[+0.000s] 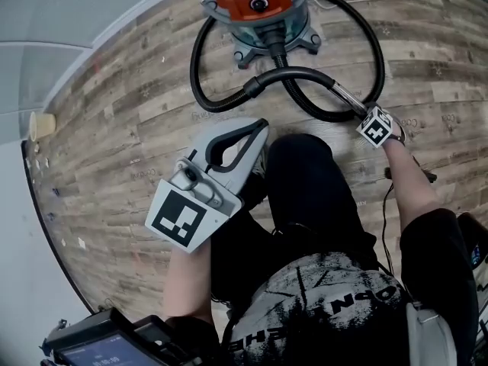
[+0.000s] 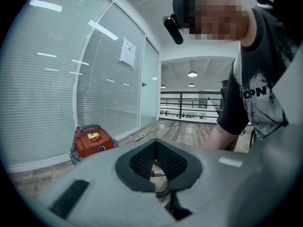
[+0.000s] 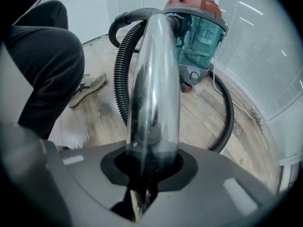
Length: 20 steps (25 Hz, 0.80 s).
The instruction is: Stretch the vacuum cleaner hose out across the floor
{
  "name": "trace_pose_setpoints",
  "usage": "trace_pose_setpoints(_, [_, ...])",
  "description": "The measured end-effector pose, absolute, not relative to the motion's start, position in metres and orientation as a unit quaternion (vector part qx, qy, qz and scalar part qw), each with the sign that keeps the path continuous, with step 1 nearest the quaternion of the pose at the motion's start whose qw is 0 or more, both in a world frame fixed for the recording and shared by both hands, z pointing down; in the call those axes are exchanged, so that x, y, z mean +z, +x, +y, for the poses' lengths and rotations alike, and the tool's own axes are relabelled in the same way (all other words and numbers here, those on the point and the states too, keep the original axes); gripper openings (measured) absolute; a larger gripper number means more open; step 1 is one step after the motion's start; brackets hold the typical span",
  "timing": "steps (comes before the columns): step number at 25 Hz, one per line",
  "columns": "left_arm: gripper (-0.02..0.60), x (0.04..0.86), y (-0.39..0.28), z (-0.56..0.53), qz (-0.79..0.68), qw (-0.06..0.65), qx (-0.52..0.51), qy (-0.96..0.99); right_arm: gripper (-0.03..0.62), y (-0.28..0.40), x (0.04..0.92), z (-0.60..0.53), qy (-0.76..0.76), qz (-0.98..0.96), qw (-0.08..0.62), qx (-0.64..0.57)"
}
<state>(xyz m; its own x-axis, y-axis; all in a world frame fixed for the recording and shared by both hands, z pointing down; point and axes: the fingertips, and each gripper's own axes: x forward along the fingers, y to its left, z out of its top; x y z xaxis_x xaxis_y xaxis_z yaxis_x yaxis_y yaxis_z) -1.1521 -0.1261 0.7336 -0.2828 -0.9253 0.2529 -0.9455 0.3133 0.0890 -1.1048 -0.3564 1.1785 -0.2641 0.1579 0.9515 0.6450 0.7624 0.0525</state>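
**A:** How is the right gripper's hold?

**B:** In the head view its marker cube covers most of the right gripper [image 1: 362, 115]. Its own view shows the jaws clamped on the chrome tube [image 3: 154, 79] at the end of the hose [image 1: 204, 90]. The tube's near end is lost between them.

**A:** And the left?

**B:** The left gripper [image 1: 258, 132] has its jaws pressed together on nothing, well left of the tube, beside the person's knee [image 1: 301, 158].

**A:** Where is the rest of the hose?

**B:** Ahead of the right gripper, looped on both sides of the vacuum cleaner [image 1: 259, 2], whose top the frame cuts off.

**A:** Any room?

**B:** Bare wooden floor [image 1: 114, 128] runs left of the left gripper to the glass wall [image 2: 57, 79]. On the right it runs out of view.
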Motion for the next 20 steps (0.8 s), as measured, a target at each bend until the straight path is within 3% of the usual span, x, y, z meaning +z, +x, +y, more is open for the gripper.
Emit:
trace_pose_setpoints(8, [0.000, 0.723, -1.199, -0.115, -0.791, 0.110, 0.003, 0.602, 0.086, -1.130, 1.093, -0.342, -0.241, -0.824, 0.473, -0.198])
trace_pose_setpoints(13, [0.000, 0.656, -1.226, -0.108, -0.777, 0.115, -0.022, 0.619, 0.086, -1.153, 0.968, -0.332, -0.212, -0.837, 0.464, -0.198])
trace_pose_setpoints(20, [0.000, 0.531, -1.244, -0.069, -0.780, 0.172, -0.054, 0.600, 0.081, -1.185, 0.773, -0.317, -0.188, -0.839, 0.441, -0.258])
